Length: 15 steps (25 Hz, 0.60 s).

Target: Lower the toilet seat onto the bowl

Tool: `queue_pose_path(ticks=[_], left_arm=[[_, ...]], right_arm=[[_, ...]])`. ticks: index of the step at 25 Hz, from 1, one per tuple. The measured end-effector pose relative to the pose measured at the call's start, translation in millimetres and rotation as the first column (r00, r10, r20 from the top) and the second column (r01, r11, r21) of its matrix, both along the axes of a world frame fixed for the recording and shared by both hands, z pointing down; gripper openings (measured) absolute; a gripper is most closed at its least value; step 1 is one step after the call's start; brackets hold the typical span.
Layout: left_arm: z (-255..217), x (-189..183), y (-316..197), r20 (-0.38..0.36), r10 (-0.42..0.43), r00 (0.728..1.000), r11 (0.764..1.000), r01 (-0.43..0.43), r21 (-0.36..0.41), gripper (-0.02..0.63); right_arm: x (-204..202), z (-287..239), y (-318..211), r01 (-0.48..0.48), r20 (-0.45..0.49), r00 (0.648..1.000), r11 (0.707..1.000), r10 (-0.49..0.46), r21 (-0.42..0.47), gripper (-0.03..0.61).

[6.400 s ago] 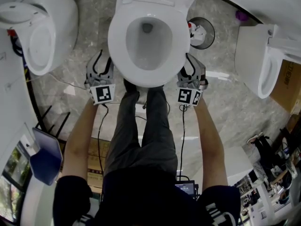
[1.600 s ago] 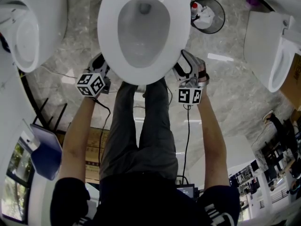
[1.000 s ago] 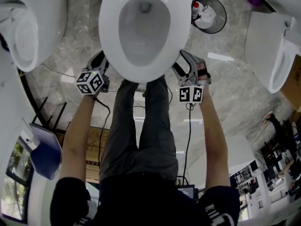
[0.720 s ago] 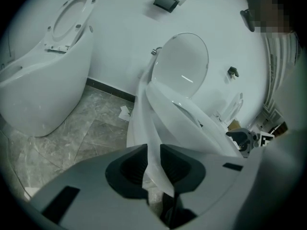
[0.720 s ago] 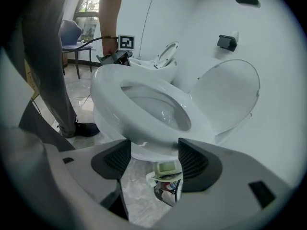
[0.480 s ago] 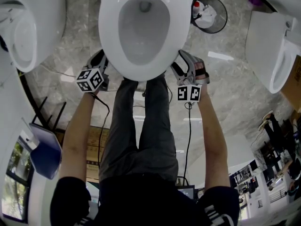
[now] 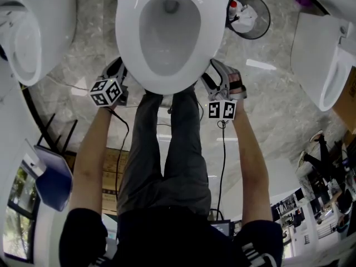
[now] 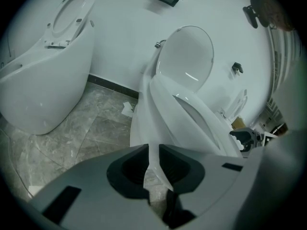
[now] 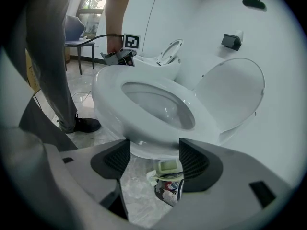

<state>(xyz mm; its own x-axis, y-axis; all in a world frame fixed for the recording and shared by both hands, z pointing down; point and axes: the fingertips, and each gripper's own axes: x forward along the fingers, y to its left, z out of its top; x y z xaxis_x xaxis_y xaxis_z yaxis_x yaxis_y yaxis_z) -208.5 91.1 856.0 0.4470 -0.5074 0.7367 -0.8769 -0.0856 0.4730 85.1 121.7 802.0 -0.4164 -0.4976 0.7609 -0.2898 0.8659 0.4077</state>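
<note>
Left fingers [image 8: 127, 169] closing on toilet seat [image 8: 168, 109], bin [image 7: 269, 18] holding litter [image 7: 240, 14]

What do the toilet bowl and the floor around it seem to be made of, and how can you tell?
The toilet bowl is probably glazed ceramic: it is white and smooth, with sharp glossy highlights. The floor looks like polished grey stone or stone-look tile: it has pale veins, joint lines and bright reflections.

Dark short-sleeved top [image 7: 167, 235], white print at 5 o'clock; grey long trousers [image 7: 167, 154]; black shoe [image 9: 86, 124]; thin black cables [image 7: 222, 149].
</note>
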Motion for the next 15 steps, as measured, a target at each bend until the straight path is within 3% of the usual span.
queue_pose_path(ticks=[15], left_arm=[[12.8,-4.9,-5.4,0.045,0.008,0.999,1.0,-0.008,-0.005,0.072]], right_arm=[[-0.4,15.3,1.6,0.021,-0.02,1.0,1.0,-0.021,-0.008,0.333]])
